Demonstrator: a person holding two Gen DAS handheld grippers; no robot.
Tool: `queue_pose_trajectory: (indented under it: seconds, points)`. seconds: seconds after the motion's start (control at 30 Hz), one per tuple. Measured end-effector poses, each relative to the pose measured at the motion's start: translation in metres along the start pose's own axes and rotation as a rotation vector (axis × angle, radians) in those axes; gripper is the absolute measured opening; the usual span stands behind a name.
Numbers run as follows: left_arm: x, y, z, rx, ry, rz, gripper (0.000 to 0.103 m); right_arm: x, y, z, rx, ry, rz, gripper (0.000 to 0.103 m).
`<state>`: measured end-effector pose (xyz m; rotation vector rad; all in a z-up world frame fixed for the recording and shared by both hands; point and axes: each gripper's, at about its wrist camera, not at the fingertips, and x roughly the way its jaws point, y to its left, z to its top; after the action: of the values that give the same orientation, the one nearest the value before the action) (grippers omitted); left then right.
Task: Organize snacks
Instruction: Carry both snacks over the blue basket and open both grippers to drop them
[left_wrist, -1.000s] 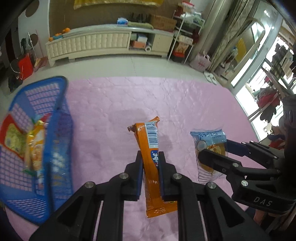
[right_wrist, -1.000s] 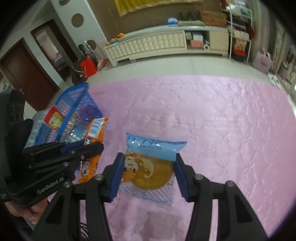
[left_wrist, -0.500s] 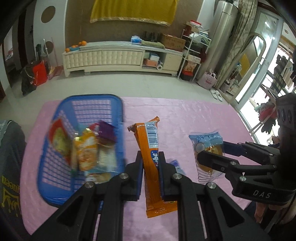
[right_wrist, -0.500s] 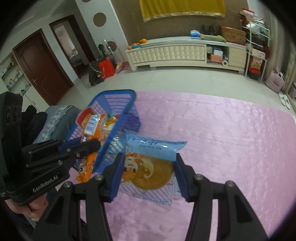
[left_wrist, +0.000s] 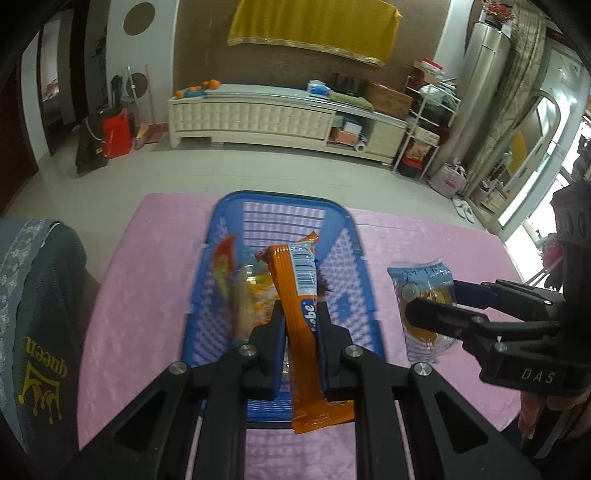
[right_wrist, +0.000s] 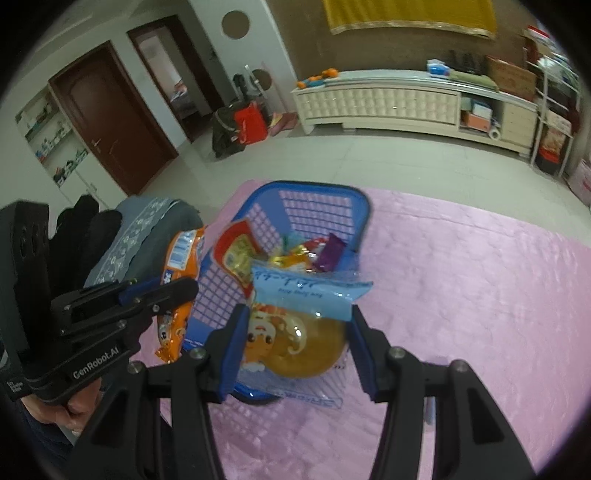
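Pink tablecloth (left_wrist: 147, 295) bare around basket (left_wrist: 280, 201)

Packets (right_wrist: 295, 254) crowd basket (right_wrist: 325, 192) (far end free).

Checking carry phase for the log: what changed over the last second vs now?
Both grippers swung left toward the blue plastic basket. The left gripper now holds the long orange snack bar over it; the right gripper holds the blue-topped clear cake packet at its near rim. Unchanged: both grips stay shut, nothing released, and the pink quilted cloth stays put.
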<state>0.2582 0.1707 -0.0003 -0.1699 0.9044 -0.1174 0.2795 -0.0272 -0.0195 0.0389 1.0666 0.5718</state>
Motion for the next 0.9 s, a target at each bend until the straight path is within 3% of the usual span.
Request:
queue_pose_trajectory:
  seconds: [0.37,0.6,0.9]
  points:
    - [0.021,0.038,-0.013,-0.03,0.039,0.006,0.013,0.041,0.024,0.0,-0.029,0.074,-0.001,0.057]
    - [0.031,0.039,-0.016,-0.045,0.059,-0.027,0.013,0.058,0.036,-0.011,-0.072,0.132,-0.007,0.057]
    - [0.041,0.032,-0.017,-0.011,0.074,-0.017,0.014,0.062,0.036,-0.016,-0.06,0.13,-0.028,0.058]
